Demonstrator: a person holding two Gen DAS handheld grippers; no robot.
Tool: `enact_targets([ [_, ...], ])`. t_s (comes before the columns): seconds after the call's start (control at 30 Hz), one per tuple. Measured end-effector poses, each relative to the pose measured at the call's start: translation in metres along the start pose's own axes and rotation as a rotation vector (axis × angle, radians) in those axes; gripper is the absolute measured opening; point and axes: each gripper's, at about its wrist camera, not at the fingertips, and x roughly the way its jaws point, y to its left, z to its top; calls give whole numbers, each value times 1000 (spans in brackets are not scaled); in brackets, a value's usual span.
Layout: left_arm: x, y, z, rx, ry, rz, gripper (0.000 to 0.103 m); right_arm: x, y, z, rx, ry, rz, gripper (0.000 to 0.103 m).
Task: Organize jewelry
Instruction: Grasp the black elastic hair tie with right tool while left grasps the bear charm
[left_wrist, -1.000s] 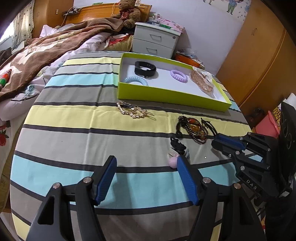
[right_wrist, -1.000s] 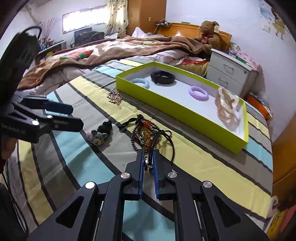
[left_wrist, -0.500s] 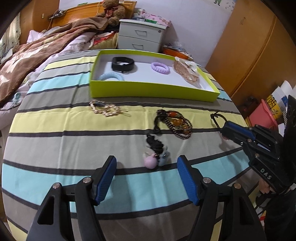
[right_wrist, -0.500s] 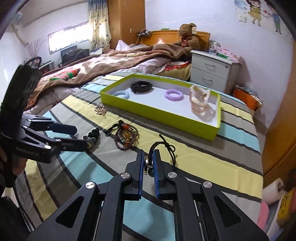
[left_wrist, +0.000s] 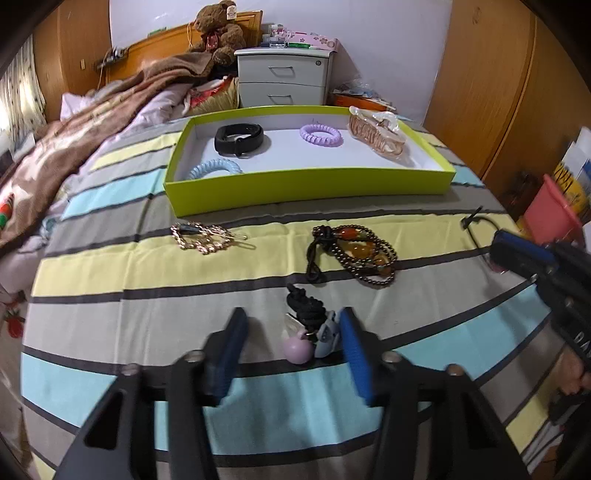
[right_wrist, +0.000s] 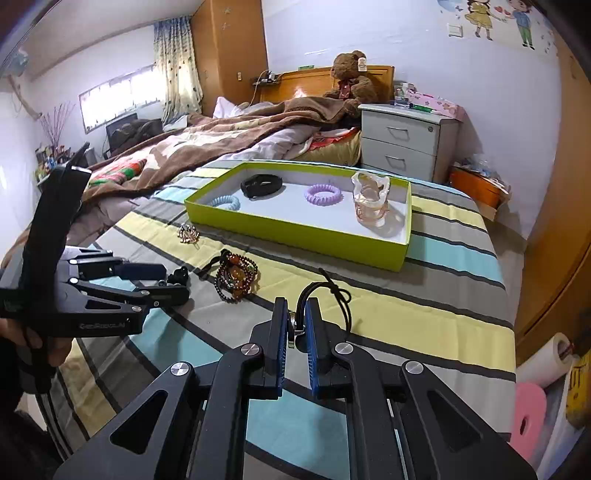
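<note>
Your right gripper (right_wrist: 295, 325) is clamped on a black cord necklace (right_wrist: 334, 295), its blue pads pressed against a small metal piece of it at the lower centre of the right wrist view, while the cord loops up just above the fingertips. In the left wrist view that same cord (left_wrist: 476, 225) curls out of the gripper at the right edge of the frame.

Your left gripper (left_wrist: 291, 332) stands wide open at the bottom centre of its view, its jaws on either side of a small cluster: a pink ball charm (left_wrist: 296, 349), a grey charm (left_wrist: 327, 336) beside it, and a black knotted cord (left_wrist: 304, 304) just above them. Whether the pads touch the cluster, you cannot tell.

Just above, in mid-frame, a dark beaded bracelet with amber stones (left_wrist: 360, 254) lies on the striped bedspread (left_wrist: 110, 266), and to its left a gold chain piece (left_wrist: 203, 238).

Higher in the frame sits the lime-green tray (left_wrist: 306, 184). Inside it are a light blue spiral hair tie (left_wrist: 216, 168) at the lower left, a black band (left_wrist: 239, 138) above it, a purple spiral hair tie (left_wrist: 320, 134) in the middle, and a clear pinkish hair claw (left_wrist: 376, 133) at the right.

Beyond the tray, at the top of the frame, stand a grey two-drawer nightstand (left_wrist: 284, 75) and a brown teddy bear (left_wrist: 219, 27).
</note>
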Motion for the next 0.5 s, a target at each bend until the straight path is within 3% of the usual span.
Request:
enact_targets([
  [0.1, -1, 1, 1, -4, 4, -27, 29, 0, 0, 0, 2, -2, 0, 10],
  [0.5, -9, 6, 2, -24, -27, -43, 28, -2, -1, 1, 20, -11, 5, 10],
])
